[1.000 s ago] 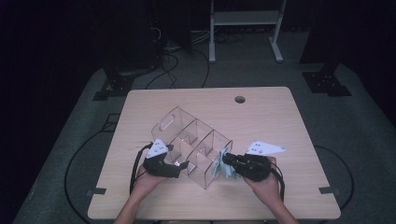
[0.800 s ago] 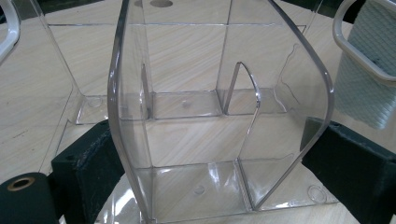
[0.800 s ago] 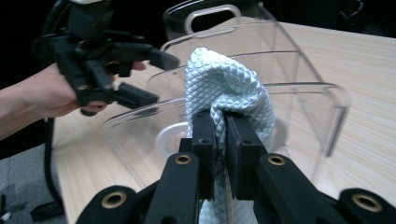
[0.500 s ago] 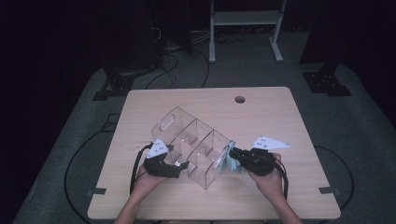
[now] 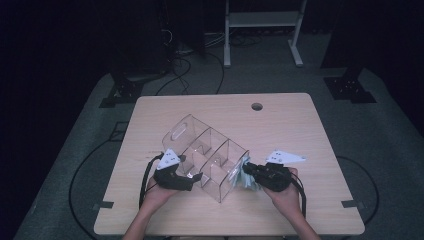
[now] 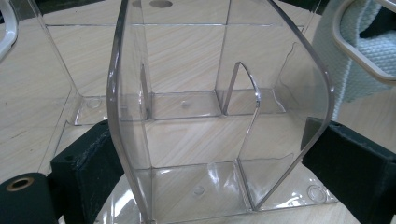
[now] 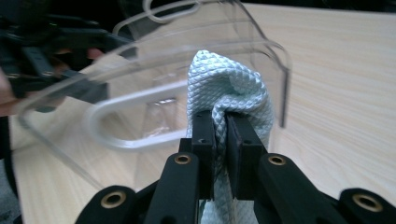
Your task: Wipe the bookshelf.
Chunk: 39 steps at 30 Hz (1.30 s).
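Lower middle of the high view, a clear organizer (image 5: 207, 155) lies tipped on its side on the table (image 5: 300, 125). Left gripper (image 5: 187, 180) has its jaws wide around one end wall, pads right beside it, though contact is hard to call. Right gripper (image 5: 248, 172) is pinching a pale blue cloth (image 7: 229, 88) tight, right at the organizer's other end.

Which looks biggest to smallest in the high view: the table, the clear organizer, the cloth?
1. table
2. clear organizer
3. cloth, partly hidden by the right hand-held gripper shut on it.
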Available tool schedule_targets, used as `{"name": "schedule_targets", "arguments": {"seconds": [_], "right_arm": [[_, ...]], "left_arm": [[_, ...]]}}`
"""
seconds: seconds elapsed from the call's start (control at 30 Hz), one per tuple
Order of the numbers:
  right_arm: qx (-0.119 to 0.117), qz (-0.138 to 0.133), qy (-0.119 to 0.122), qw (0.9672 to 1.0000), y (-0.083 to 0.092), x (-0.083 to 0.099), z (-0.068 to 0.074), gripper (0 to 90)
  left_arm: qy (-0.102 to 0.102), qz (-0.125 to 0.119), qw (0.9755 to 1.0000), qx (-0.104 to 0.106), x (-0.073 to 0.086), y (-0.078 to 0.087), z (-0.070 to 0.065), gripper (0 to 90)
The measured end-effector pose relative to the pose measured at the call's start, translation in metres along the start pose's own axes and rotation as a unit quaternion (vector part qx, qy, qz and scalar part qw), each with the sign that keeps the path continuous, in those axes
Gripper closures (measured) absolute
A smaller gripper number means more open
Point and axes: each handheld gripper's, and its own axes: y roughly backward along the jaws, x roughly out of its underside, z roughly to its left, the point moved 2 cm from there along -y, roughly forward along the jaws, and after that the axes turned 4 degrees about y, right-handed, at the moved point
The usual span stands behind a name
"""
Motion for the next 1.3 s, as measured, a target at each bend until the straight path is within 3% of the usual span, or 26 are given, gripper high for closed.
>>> {"name": "schedule_targets", "arguments": {"seconds": [0.07, 0.17, 0.23, 0.3, 0.33, 0.4, 0.5, 0.57, 0.67, 0.77, 0.8, 0.87, 0.97, 1.03, 1.2, 1.3], "right_arm": [[-0.002, 0.002, 0.005, 1.0, -0.001, 0.001, 0.001, 82.2], [-0.011, 0.004, -0.009, 0.9999, -0.003, 0.004, -0.002, 82.4], [-0.029, 0.005, -0.017, 0.9994, -0.003, 0.004, 0.002, 82.7], [-0.053, 0.007, -0.006, 0.9985, -0.005, 0.004, 0.014, 82.7], [-0.053, 0.011, 0.006, 0.9985, -0.006, 0.004, 0.019, 82.7], [-0.051, 0.011, 0.008, 0.9986, -0.005, 0.003, 0.015, 82.7], [-0.029, 0.002, -0.005, 0.9996, -0.004, 0.002, 0.003, 82.7], [-0.027, -0.001, -0.017, 0.9995, -0.003, 0.002, -0.002, 82.7], [-0.029, 0.003, -0.007, 0.9996, -0.005, 0.003, 0.006, 82.7], [-0.066, 0.01, 0.004, 0.9977, -0.006, 0.005, 0.022, 82.6], [-0.069, 0.011, 0.008, 0.9975, -0.007, 0.005, 0.024, 82.7], [-0.067, 0.011, 0.016, 0.9975, -0.006, 0.004, 0.022, 82.7], [-0.032, 0.002, 0.002, 0.9995, -0.005, 0.002, 0.006, 82.6], [-0.027, -0.001, -0.017, 0.9995, -0.005, 0.002, -0.001, 82.5], [-0.02, 0.001, 0.004, 0.9998, -0.006, 0.003, 0.006, 82.6], [-0.008, -0.007, -0.021, 0.9997, -0.003, 0.005, -0.007, 82.6]], "left_arm": [[0.001, -0.001, 1.0, -0.001, 0.0, 0.0, 0.0, 7.0], [0.001, 0.001, 1.0, -0.002, 0.0, 0.0, 0.0, 7.0], [0.001, 0.001, 1.0, -0.002, 0.0, 0.0, 0.0, 6.9], [0.002, 0.001, 1.0, -0.002, 0.0, 0.0, 0.0, 6.9], [0.002, 0.0, 1.0, -0.002, 0.0, 0.0, 0.0, 6.9], [0.002, 0.001, 1.0, -0.003, 0.0, 0.0, 0.0, 6.9], [0.002, 0.002, 1.0, -0.003, 0.0, -0.001, -0.001, 6.9], [0.003, 0.0, 1.0, -0.002, 0.0, -0.002, -0.001, 6.9], [0.003, 0.0, 1.0, -0.001, 0.0, -0.001, -0.001, 6.8], [0.004, 0.001, 1.0, -0.002, 0.0, -0.001, 0.0, 6.7], [0.004, 0.001, 1.0, -0.002, 0.001, 0.0, 0.0, 6.7], [0.003, 0.001, 1.0, -0.003, 0.0, 0.0, 0.0, 6.8], [0.004, 0.001, 1.0, -0.003, 0.0, -0.001, -0.001, 6.8], [0.003, 0.0, 1.0, -0.004, 0.0, -0.002, -0.001, 6.7], [0.005, 0.001, 1.0, -0.001, 0.0, -0.002, 0.0, 6.6], [0.005, 0.002, 1.0, -0.003, 0.0, -0.002, -0.001, 6.6]]}}
